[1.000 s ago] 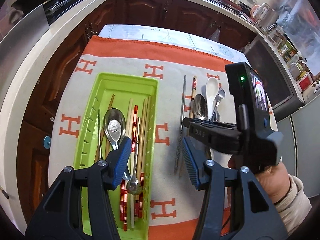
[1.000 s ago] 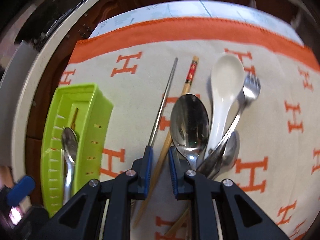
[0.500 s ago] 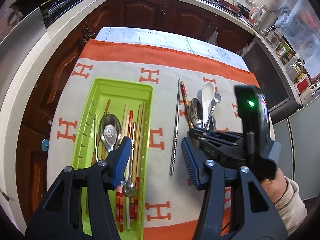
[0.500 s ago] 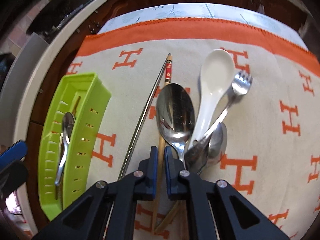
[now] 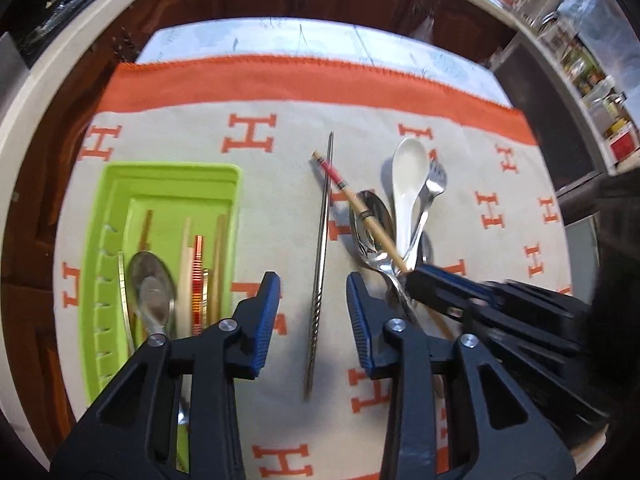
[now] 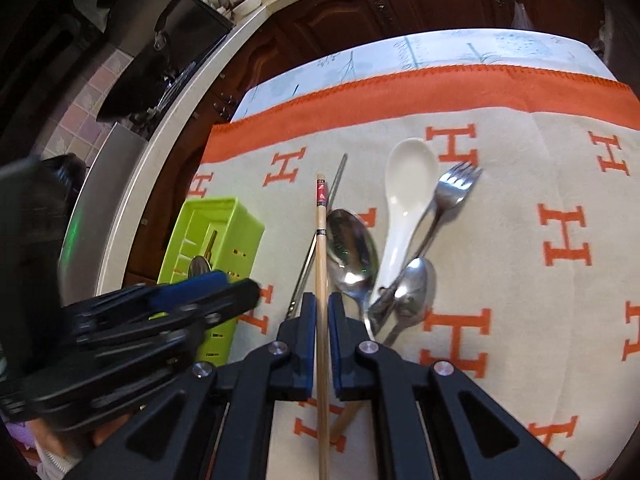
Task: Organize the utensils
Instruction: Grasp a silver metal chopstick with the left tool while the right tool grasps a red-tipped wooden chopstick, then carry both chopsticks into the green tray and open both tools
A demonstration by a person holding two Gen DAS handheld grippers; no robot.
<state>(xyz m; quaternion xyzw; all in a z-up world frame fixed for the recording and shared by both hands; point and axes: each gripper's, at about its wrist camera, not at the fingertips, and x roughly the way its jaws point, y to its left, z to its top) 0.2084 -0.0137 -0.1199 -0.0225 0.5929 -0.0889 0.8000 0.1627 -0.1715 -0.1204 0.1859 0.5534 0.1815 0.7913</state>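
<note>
My right gripper (image 6: 321, 312) is shut on a wooden chopstick (image 6: 321, 240) with a red band, which runs straight out between the pads. In the left wrist view that chopstick (image 5: 352, 200) slants over the large metal spoon (image 5: 370, 228), held by the right gripper (image 5: 416, 276). My left gripper (image 5: 313, 308) is open, hovering over a metal chopstick (image 5: 320, 260) lying on the cloth. The green tray (image 5: 172, 184) at the left holds spoons and several chopsticks. A white ceramic spoon (image 6: 408, 184), a fork (image 6: 456, 188) and a smaller spoon (image 6: 416, 284) lie piled to the right.
The orange and cream cloth (image 5: 520, 240) covers the table. Dark wooden cabinets (image 6: 440, 0) and a pale countertop (image 6: 168, 120) curve around behind. A second wooden chopstick (image 6: 348, 420) lies under the right gripper. The left gripper (image 6: 200, 292) shows blurred at the left.
The right gripper has shut on the red-banded wooden chopstick and raised it, its tip swinging left. The left gripper has moved right from the tray to above the metal chopstick.
</note>
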